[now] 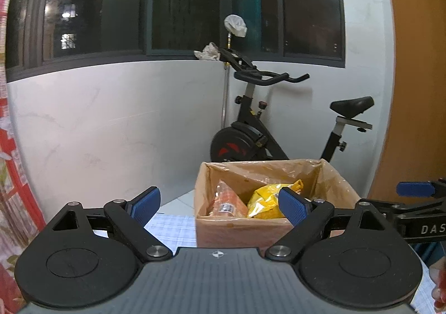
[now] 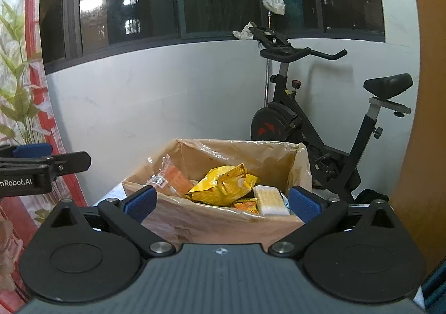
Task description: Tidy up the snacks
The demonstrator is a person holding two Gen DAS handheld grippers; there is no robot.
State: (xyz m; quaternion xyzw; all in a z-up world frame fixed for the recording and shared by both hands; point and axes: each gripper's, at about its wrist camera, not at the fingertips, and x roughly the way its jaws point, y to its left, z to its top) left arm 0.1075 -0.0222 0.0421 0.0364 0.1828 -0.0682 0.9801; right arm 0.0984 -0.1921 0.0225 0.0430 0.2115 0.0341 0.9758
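A white wall under dark night windows backs the scene, with an exercise bike [image 2: 320, 124] parked in the corner and a checked cloth [image 1: 170, 227] covering the work surface. The left gripper [image 1: 220, 206] stands wide open with nothing between its blue pads, and so does the right gripper [image 2: 223, 201], its jaws spread to either side of the box's near wall without touching it. Just ahead, at twelve o'clock from the right gripper and one o'clock from the left, sits the cardboard box [image 2: 223, 227] lined with crinkled plastic; inside it lie a yellow snack bag [image 2: 225, 184], an orange packet [image 2: 174, 178] at ten o'clock of that bag, and a pale wafer pack [image 2: 270, 199] at four o'clock. I judge the main risk to be a finger catching the loose liner or the box rim on a reach in, dragging the light box across the cloth toward its far edge. Open room lies at nine o'clock of the box; at three o'clock a wooden panel [image 1: 412, 91] closes in, and the two grippers crowd each other side by side.
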